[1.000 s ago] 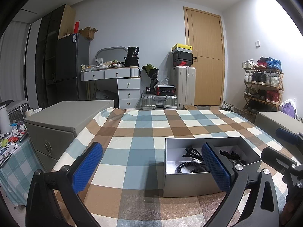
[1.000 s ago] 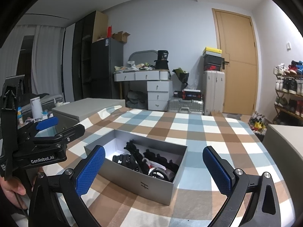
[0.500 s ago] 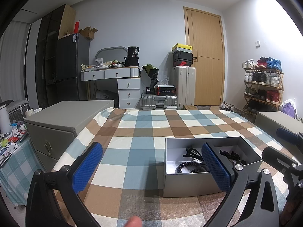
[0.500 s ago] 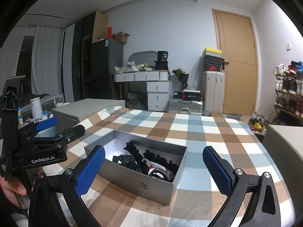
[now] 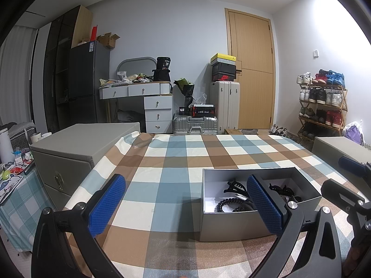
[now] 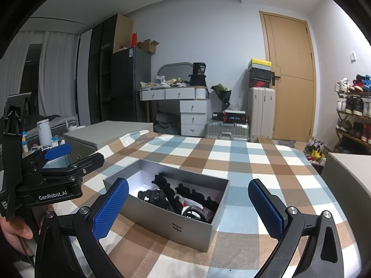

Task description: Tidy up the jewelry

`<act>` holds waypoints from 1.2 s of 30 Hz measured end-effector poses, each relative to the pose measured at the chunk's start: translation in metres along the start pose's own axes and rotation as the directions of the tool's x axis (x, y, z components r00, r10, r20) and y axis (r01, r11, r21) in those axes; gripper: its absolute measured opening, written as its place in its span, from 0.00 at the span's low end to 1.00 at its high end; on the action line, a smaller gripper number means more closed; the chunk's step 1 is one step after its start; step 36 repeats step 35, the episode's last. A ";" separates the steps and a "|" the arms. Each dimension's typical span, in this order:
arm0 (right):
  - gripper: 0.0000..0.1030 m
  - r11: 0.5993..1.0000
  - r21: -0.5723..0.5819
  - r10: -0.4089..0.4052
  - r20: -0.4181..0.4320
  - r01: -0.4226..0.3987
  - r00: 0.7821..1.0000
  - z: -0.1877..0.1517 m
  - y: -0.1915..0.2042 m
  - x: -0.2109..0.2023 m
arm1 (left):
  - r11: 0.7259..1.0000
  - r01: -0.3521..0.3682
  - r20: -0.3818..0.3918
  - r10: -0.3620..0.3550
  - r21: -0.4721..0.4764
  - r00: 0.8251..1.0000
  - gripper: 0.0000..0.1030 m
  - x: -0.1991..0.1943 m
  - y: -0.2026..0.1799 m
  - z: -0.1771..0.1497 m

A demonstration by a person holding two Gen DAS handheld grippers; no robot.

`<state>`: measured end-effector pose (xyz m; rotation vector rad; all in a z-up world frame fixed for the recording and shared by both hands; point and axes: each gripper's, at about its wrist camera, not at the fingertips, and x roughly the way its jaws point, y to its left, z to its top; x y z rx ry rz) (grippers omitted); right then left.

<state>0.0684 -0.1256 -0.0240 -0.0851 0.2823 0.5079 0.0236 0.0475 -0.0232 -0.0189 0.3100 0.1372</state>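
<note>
My open grey cardboard box [image 6: 172,220] of black plastic hair claws [image 6: 197,197] and a coiled black hair tie [image 5: 226,206] sits on the checked-cloth worktop [image 5: 176,162], flanked by padded grey storage boxes [image 5: 76,143]. My left tongs [image 5: 185,206] and right tongs [image 6: 187,208], with blue knurled pads, both gape wide, grasping nothing, the box unobstructed.

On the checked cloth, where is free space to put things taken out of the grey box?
Bare cloth lies left of the grey box, up to the table's left edge, and beyond it toward the far edge. The box itself is crowded with black hair accessories.

Grey walls [image 5: 180,37], wooden door [image 5: 251,69], shoe rack [image 5: 322,106]
</note>
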 end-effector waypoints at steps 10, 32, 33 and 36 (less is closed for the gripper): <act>1.00 1.000 -0.002 -0.001 0.002 0.001 1.000 0.000 0.001 0.000 | 1.000 0.000 0.000 0.000 0.000 1.000 0.99 0.001 0.000 0.000; 1.00 1.000 -0.002 -0.001 0.002 0.001 1.000 0.000 0.001 0.000 | 1.000 -0.003 0.001 0.003 -0.004 1.000 0.99 0.001 0.000 -0.001; 1.00 1.000 -0.002 -0.001 0.002 0.001 1.000 0.000 0.001 -0.001 | 1.000 -0.003 -0.001 0.003 -0.002 1.000 0.99 0.002 0.000 -0.001; 1.00 1.000 -0.003 -0.001 0.002 0.001 1.000 0.000 0.001 0.000 | 1.000 -0.003 -0.002 0.003 -0.003 1.000 0.99 0.002 0.000 -0.001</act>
